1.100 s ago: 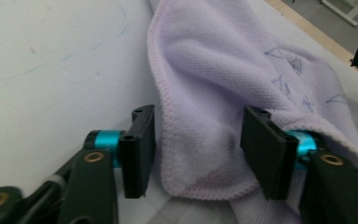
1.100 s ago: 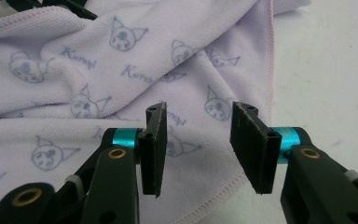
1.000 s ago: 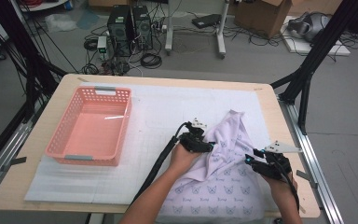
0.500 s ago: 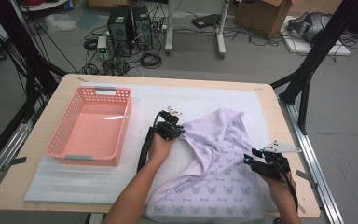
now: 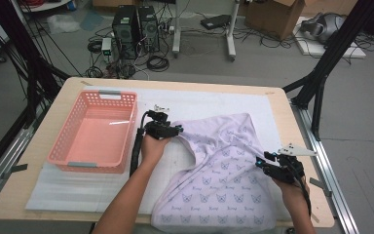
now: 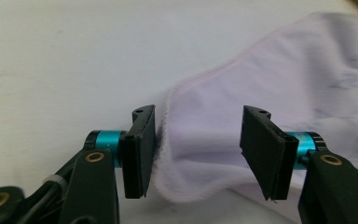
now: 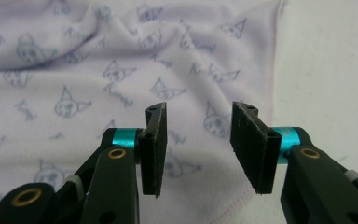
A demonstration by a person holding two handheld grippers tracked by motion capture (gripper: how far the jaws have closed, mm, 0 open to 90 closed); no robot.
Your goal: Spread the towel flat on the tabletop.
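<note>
Cloth (image 5: 224, 180), pale lilac with small cat-face prints, lies spread and rumpled on the white mat (image 5: 209, 105) covering the right half of the table (image 5: 44, 141). Its near edge reaches the table's front edge; one corner is pulled out toward the table's middle.

Your left gripper (image 5: 175, 129) sits at that pulled-out corner, just right of the pink basket (image 5: 93, 130). Left gripper view: the cloth (image 6: 261, 84) shows its plain unprinted side, and a folded lip of it lies between the jaws. Jaws stand apart and have just been opening. The hem touches or nearly touches the left pad; the right pad is clear of the fabric, so nothing is clamped. Left gripper's own point (image 6: 198, 149).

Your right gripper (image 5: 268, 163) rests at the cloth's right edge, near the table's right side, well apart from the left one. Right gripper view: jaws apart, hovering over the printed side of the cloth (image 7: 98, 70), with the stitched hem running down just right of the jaws and white mat beyond it. Fabric under the gap looks flat, no pinch on it. Right gripper's own point (image 7: 198, 149).

Basket sits on the left half of the mat, not touching the cloth.
</note>
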